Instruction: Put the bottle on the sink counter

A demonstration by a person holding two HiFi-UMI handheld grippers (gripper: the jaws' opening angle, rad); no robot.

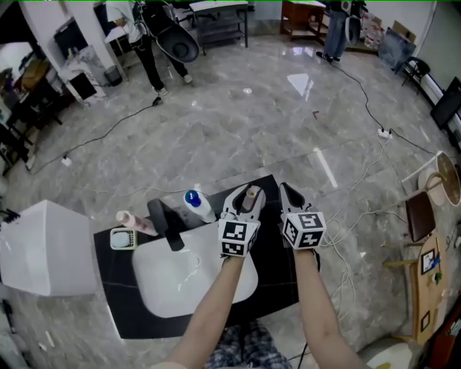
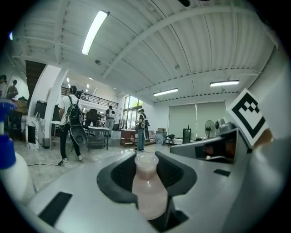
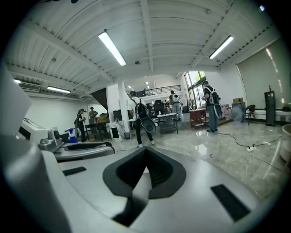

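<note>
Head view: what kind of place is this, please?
Probably a large test hall, not a bathroom: the sink counter stands on an open polished floor, cables trail across it, and people stand by work tables.

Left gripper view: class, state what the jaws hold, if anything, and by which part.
The left gripper grips a pale pink bottle around its body; its neck sticks out beyond the jaws.

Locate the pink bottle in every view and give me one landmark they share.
Head view: pink bottle near centre, clamped in the left gripper.
Left gripper view: bottom centre, upright between the jaws.
Right gripper view: not in it.
Shared landmark: the black oval bag carried by a standing person.
</note>
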